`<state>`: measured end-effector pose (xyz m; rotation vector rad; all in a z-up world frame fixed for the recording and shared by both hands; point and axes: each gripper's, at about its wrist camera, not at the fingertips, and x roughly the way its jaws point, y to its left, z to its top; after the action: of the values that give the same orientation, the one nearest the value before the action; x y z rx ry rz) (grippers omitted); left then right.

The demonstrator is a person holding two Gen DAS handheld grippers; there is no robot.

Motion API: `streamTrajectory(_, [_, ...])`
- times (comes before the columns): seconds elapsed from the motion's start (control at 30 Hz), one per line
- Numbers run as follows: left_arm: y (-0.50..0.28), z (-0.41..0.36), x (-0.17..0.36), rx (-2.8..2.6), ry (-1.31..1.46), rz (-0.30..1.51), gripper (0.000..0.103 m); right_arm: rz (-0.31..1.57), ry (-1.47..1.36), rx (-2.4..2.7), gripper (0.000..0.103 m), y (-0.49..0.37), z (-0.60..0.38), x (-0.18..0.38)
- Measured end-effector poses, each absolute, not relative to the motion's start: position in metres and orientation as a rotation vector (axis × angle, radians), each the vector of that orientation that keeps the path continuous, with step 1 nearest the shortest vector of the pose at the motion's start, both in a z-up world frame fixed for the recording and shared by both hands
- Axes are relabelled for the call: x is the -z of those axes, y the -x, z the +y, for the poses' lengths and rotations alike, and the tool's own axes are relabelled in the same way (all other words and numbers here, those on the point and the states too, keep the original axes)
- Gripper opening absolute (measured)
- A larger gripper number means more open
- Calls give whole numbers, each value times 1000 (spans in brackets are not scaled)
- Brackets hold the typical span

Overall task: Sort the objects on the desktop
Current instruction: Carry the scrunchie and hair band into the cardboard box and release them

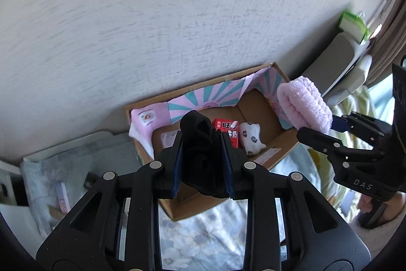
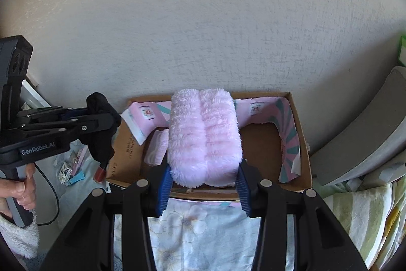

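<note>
Both wrist views close above cardboard box [image 1: 266, 161] [image 2: 303, 144], facing wall; right perhaps nearer.

This was a home, most likely a bedroom. The work surface was a bed or similar soft surface covered by a pale blue floral sheet [image 2: 192, 227], with a green-and-white striped blanket [image 2: 368, 215] beside it. A rough plastered white wall [image 2: 203, 17] rose close behind. A reused cardboard box [image 2: 303, 144] lined with pink and teal paper held household oddments, and the person's slippered foot [image 1: 378, 212] showed on the floor.
</note>
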<state>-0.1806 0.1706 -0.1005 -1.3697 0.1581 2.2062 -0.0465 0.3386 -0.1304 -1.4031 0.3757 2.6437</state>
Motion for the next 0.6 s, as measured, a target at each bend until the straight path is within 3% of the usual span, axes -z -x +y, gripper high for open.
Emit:
streamTrajectory(0.3, [189,197,136,-2150,1458,201,24,291,1621,-2494,41,58,368,164])
streamTrajectory(0.6, [193,204,139,-2178,1467,208,24,354,1645,-2480,41,66,384,172])
